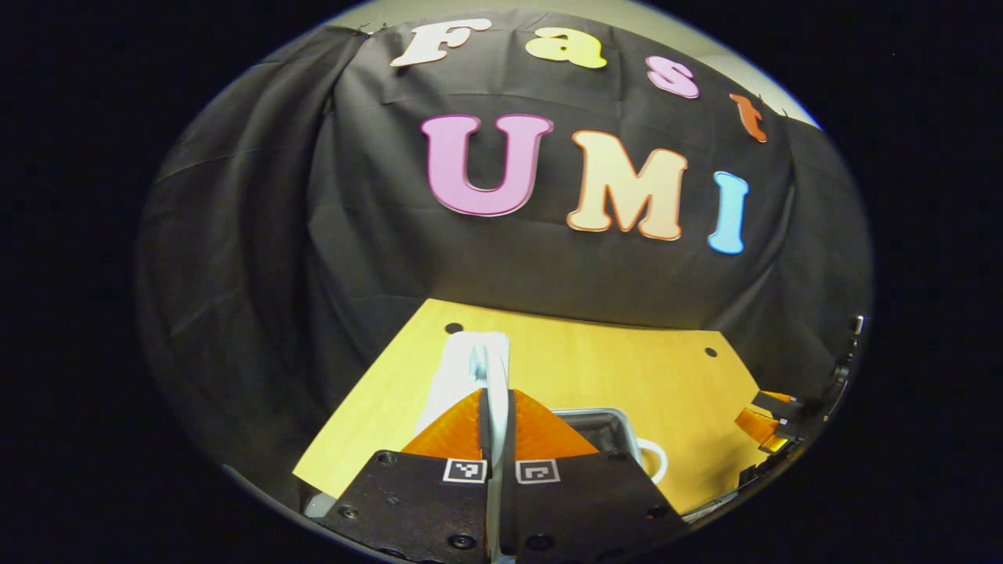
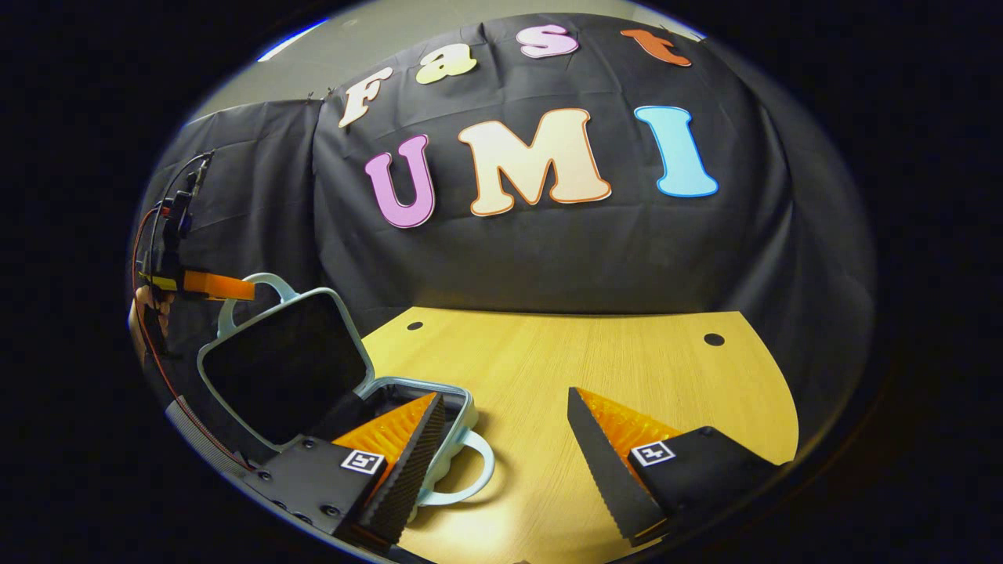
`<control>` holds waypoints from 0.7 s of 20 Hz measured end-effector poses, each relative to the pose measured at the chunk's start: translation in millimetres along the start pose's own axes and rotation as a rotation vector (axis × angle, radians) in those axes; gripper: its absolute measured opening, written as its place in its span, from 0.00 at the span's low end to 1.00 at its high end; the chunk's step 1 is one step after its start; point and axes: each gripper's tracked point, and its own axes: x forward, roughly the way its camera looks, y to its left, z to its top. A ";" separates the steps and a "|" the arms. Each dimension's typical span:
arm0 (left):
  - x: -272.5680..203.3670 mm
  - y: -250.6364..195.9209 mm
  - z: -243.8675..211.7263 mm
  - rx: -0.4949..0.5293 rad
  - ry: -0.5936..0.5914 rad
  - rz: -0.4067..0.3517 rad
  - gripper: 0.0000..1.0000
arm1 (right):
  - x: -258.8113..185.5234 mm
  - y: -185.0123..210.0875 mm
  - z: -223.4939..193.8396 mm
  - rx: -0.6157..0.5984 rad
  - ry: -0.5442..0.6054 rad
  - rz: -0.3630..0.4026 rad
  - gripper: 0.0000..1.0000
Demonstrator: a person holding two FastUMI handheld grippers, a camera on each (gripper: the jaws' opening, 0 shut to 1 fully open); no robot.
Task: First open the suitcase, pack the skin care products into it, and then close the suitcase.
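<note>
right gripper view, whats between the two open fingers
Between the right gripper's open fingers lies bare wooden table, seen in the right gripper view. The open suitcase's handle sits beside one finger.

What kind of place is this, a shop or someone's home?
Neither, most likely: a staged demo booth. A black cloth wall backs a bare wooden table, where a small suitcase stands open.

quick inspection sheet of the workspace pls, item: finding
surface: wooden table, pale, two dark holes near its far edge
job's things: suitcase open, lid raised; the lid's edge sits between the left gripper's fingers; skin care products: nothing seen
clutter: nothing seen
grippers: left gripper shut on the lid; right gripper open, over the table beside the suitcase base
cables: red and black wires along the left gripper's body
surroundings: black cloth wall behind the table
</note>
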 end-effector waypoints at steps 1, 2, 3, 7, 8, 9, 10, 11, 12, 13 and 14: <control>2.1 -13.0 -0.3 0.005 -0.003 -0.024 0.00 | -1.8 -2.2 1.1 0.000 -0.004 -0.002 0.98; 4.4 -26.1 -1.7 0.010 -0.002 -0.049 0.00 | -4.4 -4.7 1.8 -0.002 -0.005 -0.004 0.98; 7.3 -39.1 -3.1 0.009 -0.006 -0.078 0.00 | -5.9 -5.4 1.2 -0.005 -0.005 -0.008 0.98; 13.3 -93.9 -17.2 0.017 0.014 -0.195 0.00 | -19.9 -21.0 -0.8 -0.006 -0.005 -0.019 0.98; 30.7 -148.0 -35.7 0.020 0.023 -0.222 0.00 | -22.9 -25.0 -1.7 -0.008 -0.003 -0.022 0.98; 29.6 -163.3 -43.7 0.017 0.036 -0.251 0.00 | -25.2 -28.4 -3.1 -0.010 0.000 -0.023 0.98; 29.8 -177.4 -50.9 0.010 0.047 -0.281 0.00 | -28.8 -32.6 -3.6 -0.012 0.004 -0.025 0.98; 32.5 -194.9 -62.1 0.001 0.067 -0.311 0.00 | -33.8 -39.7 -3.4 -0.017 0.003 -0.029 0.98; 34.0 -202.9 -69.4 -0.001 0.078 -0.323 0.00 | -36.5 -42.7 -2.9 -0.020 0.000 -0.031 0.98; 34.8 -213.8 -78.8 0.000 0.091 -0.335 0.00 | -41.3 -48.3 -1.8 -0.024 -0.003 -0.034 0.98; 35.8 -222.7 -86.9 0.008 0.102 -0.339 0.00 | -45.7 -53.4 0.2 -0.026 -0.009 -0.034 0.98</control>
